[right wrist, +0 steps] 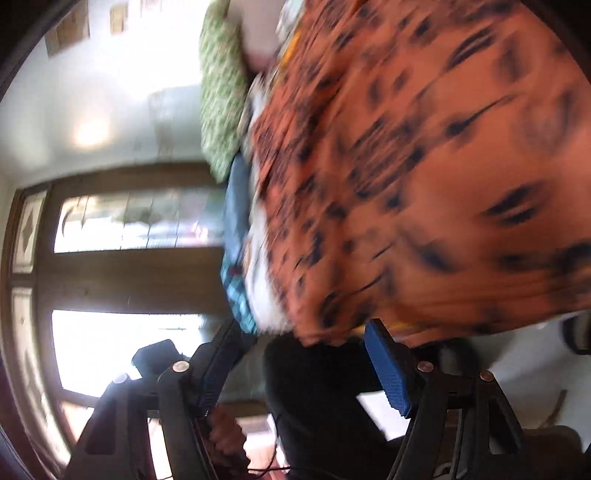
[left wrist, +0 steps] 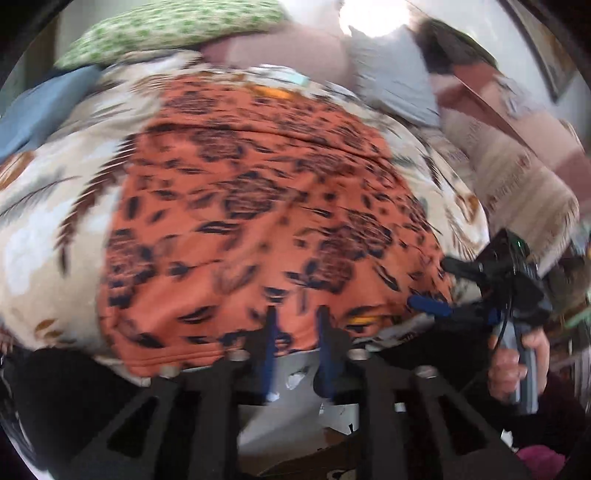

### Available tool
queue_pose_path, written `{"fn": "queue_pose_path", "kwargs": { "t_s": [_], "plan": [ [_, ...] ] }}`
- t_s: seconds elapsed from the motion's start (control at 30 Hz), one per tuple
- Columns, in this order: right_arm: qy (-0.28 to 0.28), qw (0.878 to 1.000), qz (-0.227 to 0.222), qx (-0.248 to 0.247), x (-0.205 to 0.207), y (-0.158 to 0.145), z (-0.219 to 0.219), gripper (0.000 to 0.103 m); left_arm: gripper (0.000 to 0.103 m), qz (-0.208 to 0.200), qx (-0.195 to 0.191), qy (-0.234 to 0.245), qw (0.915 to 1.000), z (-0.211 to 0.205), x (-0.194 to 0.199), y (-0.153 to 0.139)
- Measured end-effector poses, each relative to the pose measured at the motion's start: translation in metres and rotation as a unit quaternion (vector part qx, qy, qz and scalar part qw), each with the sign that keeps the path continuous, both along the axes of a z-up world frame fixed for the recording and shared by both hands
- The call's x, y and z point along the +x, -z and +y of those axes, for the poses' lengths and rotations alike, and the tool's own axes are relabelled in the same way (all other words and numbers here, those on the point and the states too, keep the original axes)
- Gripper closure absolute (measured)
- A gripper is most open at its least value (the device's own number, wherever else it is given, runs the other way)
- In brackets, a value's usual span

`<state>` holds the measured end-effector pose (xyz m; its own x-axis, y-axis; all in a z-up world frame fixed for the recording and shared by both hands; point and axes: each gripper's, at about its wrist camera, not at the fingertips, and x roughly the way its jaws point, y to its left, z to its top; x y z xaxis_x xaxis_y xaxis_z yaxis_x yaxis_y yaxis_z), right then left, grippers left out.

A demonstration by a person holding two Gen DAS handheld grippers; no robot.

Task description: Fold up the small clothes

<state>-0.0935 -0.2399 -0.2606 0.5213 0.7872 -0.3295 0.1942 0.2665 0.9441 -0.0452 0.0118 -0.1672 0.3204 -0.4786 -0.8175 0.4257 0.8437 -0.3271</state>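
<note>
In the left wrist view, everything is smeared by motion blur, so fine detail is lost. One orange garment [left wrist: 255, 221] with a dark floral print is seen spread flat across the middle of the frame, on a cream bedspread [left wrist: 48, 229] printed with brown leaves. Its near hem lies at the lower centre, just beyond the left gripper [left wrist: 295, 325], whose two blue-padded fingers stand a narrow gap apart with nothing held between them. The fingertips overlap the hem in the picture, but whether it is touched cannot be told. At the lower right, the right gripper [left wrist: 443, 291] is seen from the side, held by a hand [left wrist: 517, 362]; its two fingers are parted, one above the other, at the garment's right corner, and whether cloth is caught there cannot be made out. At the top, one green-patterned pillow [left wrist: 166, 29] is cut off by the frame edge, and one blue cloth [left wrist: 40, 110] is partly hidden at the upper left. A striped blanket [left wrist: 517, 166] hangs blurred at the right.

In the right wrist view, the scene is turned sideways and is more heavily blurred. The orange garment [right wrist: 424, 166] fills the upper right and is cut off by the frame. The right gripper [right wrist: 306, 350] is shown at the bottom with its two fingers set wide apart; the hem lies just above the right-hand blue pad [right wrist: 388, 369], and no cloth is seen gripped. The green pillow [right wrist: 221, 92] and the blue cloth [right wrist: 236, 236] are seen at the centre left, beside a wooden-framed window [right wrist: 129, 266].
</note>
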Motion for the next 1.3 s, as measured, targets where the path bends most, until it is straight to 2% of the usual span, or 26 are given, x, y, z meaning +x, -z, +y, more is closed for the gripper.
{"fn": "queue_pose_path", "kwargs": {
  "t_s": [0.07, 0.13, 0.2, 0.27, 0.37, 0.47, 0.5, 0.57, 0.7, 0.77, 0.83, 0.93, 1.03, 1.13, 1.2, 1.3],
  "plan": [
    [0.043, 0.999, 0.009, 0.016, -0.014, 0.004, -0.026, 0.030, 0.057, -0.020, 0.015, 0.043, 0.9987, -0.030, -0.008, 0.005],
    [0.070, 0.997, 0.011, 0.018, -0.023, 0.004, -0.045, 0.030, 0.056, -0.046, 0.053, 0.067, 0.9953, -0.052, -0.011, 0.012],
    [0.086, 0.996, 0.007, 0.023, -0.029, 0.004, -0.055, 0.030, 0.055, -0.087, 0.099, 0.083, 0.9878, -0.070, -0.015, 0.019],
    [0.093, 0.995, 0.001, 0.039, -0.035, 0.007, -0.059, 0.030, 0.055, -0.101, 0.136, 0.094, 0.9811, -0.081, -0.015, 0.028],
    [0.084, 0.995, -0.002, 0.060, -0.036, 0.015, -0.061, 0.030, 0.055, -0.096, 0.138, 0.111, 0.9794, -0.084, -0.013, 0.036],
    [0.076, 0.994, -0.001, 0.073, -0.035, 0.024, -0.063, 0.030, 0.058, -0.118, 0.169, 0.124, 0.9706, -0.094, -0.009, 0.044],
    [0.075, 0.994, 0.000, 0.080, -0.034, 0.027, -0.061, 0.030, 0.073, -0.122, 0.169, 0.124, 0.9701, -0.095, -0.006, 0.046],
    [0.072, 0.993, 0.000, 0.094, -0.033, 0.029, -0.060, 0.030, 0.098, -0.116, 0.164, 0.124, 0.9717, -0.097, 0.001, 0.047],
    [0.078, 0.987, -0.004, 0.137, -0.035, 0.035, -0.053, 0.030, 0.100, -0.124, 0.135, 0.126, 0.9749, -0.097, -0.003, 0.032],
    [0.080, 0.983, -0.003, 0.167, -0.035, 0.039, -0.046, 0.030, 0.100, -0.140, 0.107, 0.132, 0.9755, -0.093, -0.012, 0.013],
    [0.066, 0.979, -0.007, 0.192, -0.031, 0.040, -0.032, 0.029, 0.100, -0.152, 0.101, 0.137, 0.9737, -0.092, -0.018, -0.001],
    [0.042, 0.978, -0.008, 0.206, -0.024, 0.040, -0.011, 0.029, 0.100, -0.148, 0.081, 0.137, 0.9761, -0.090, -0.024, -0.015],
    [0.051, 0.970, 0.006, 0.240, -0.017, 0.050, 0.002, 0.027, 0.100, -0.149, 0.081, 0.141, 0.9755, -0.092, -0.027, -0.017],
    [0.101, 0.965, 0.012, 0.241, -0.020, 0.060, -0.008, 0.027, 0.100, -0.137, 0.085, 0.147, 0.9759, -0.093, -0.033, -0.011],
    [0.168, 0.963, 0.012, 0.210, -0.033, 0.064, -0.031, 0.027, 0.100, -0.131, 0.096, 0.150, 0.9752, -0.094, -0.037, -0.004],
    [0.258, 0.952, -0.019, 0.167, -0.059, 0.056, -0.075, 0.027, 0.100, -0.101, 0.118, 0.166, 0.9739, -0.099, -0.038, 0.017]
  ]
}}
